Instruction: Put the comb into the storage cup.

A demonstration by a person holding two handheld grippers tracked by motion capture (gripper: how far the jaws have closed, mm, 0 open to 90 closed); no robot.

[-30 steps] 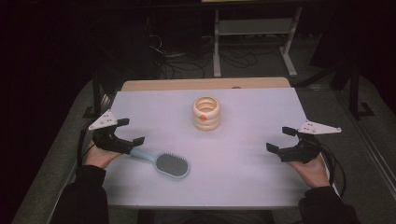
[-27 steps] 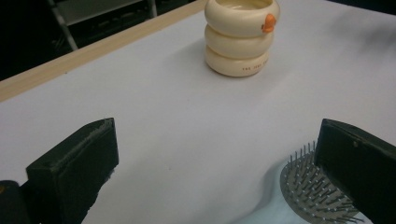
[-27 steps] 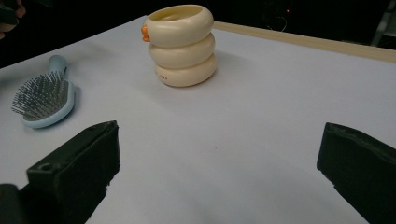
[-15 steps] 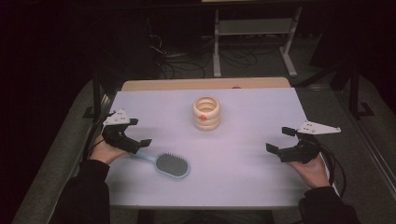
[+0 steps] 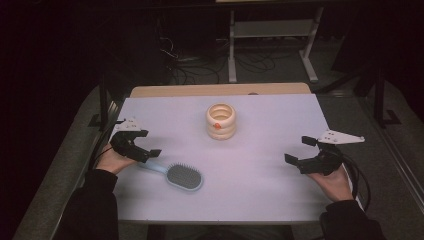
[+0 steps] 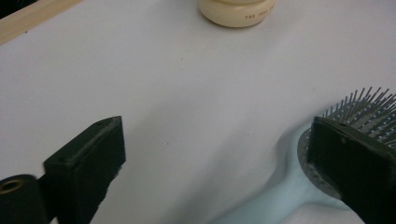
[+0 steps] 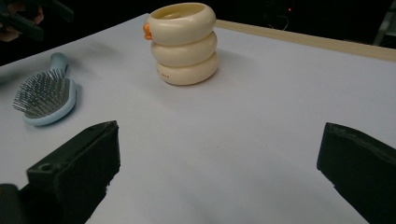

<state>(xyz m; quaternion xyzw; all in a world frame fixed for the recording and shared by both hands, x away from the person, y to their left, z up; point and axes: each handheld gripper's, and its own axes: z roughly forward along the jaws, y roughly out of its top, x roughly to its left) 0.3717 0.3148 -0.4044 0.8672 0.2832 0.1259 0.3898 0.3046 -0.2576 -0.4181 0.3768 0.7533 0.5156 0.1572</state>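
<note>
Left tongs (image 5: 145, 150) hover over the hairbrush (image 5: 181, 175) handle

At frame left their jaws, spread, have just been narrowing, gripping nothing; right tongs (image 5: 300, 152) spread at frame right, nothing between.

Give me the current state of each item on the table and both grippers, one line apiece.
Hairbrush: lying flat on the table, bristles up, handle toward the left gripper, not gripped.
Cream ringed holder: upright, standing alone mid-table, untouched.
Left gripper: open over the brush handle, jaws just closing slightly, pads not pressing on it.
Right gripper: open, nothing between the jaws, off to the table's right side.
</note>
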